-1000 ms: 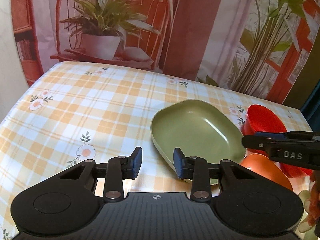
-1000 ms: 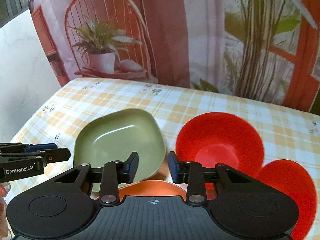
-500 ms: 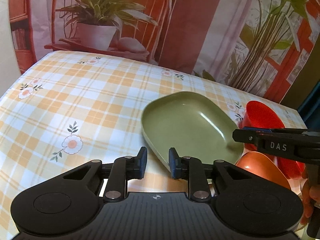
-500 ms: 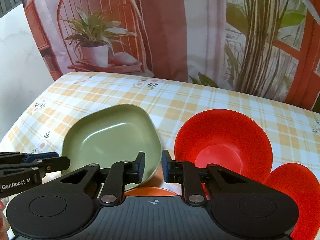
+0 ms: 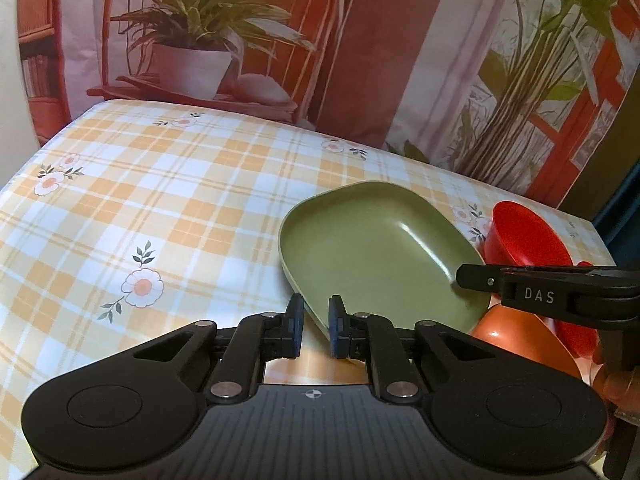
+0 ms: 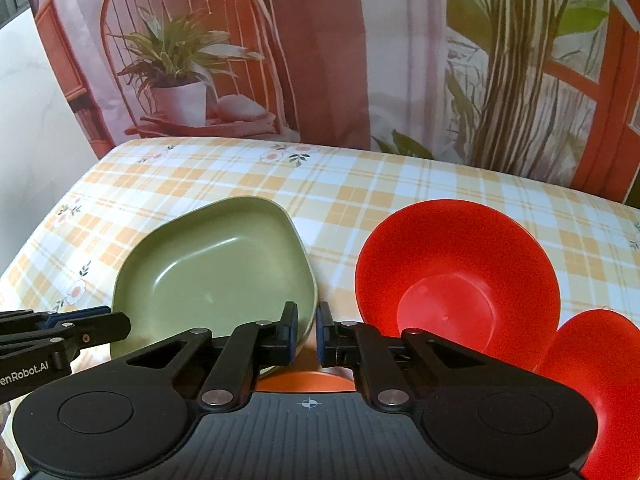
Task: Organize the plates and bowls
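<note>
An olive-green plate (image 5: 380, 248) (image 6: 216, 280) lies on the checked tablecloth, its near right part over an orange bowl (image 5: 520, 344) (image 6: 308, 380). My left gripper (image 5: 316, 332) is shut on the plate's near left rim; the right wrist view shows it at the plate's left edge (image 6: 120, 326). My right gripper (image 6: 307, 334) is shut on the plate's right rim, and the left wrist view shows it at that rim (image 5: 464, 276). A large red bowl (image 6: 456, 280) (image 5: 524, 236) stands just right of the plate. A second red bowl (image 6: 600, 380) sits at the near right.
The tablecloth (image 5: 160, 208) has yellow checks and small flowers and stretches wide to the left of the plate. Behind the table's far edge hangs a printed backdrop (image 6: 320, 60) with a chair and plants. A hand (image 5: 616, 384) holds the right gripper.
Both grippers' jaws have closed from a wide gap down onto the green plate's rim, one at each side. Neither hand has shifted much, and the bowls stand as before.
</note>
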A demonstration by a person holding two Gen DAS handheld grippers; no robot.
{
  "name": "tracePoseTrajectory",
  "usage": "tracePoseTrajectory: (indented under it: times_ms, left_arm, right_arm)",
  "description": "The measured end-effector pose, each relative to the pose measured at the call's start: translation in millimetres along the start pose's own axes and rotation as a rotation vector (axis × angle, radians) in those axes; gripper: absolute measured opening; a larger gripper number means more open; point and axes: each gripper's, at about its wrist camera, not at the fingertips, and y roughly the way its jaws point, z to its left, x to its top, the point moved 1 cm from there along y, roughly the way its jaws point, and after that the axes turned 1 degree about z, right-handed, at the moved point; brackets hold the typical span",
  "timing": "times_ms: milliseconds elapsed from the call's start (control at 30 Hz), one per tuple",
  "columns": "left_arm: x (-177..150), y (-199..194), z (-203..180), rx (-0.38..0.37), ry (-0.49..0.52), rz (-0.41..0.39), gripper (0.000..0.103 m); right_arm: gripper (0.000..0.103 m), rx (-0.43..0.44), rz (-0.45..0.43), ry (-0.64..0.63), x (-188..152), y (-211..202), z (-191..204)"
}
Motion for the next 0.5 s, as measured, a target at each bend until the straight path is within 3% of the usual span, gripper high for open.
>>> tracePoseTrajectory:
  times_ms: [500]
  left_arm:
    - [3.3, -50.0, -8.2, -0.016, 0.026, -0.080, 0.014]
  right_arm:
    - [0.008, 0.021, -0.066, 0.001, 4.7, -52.3, 5.8]
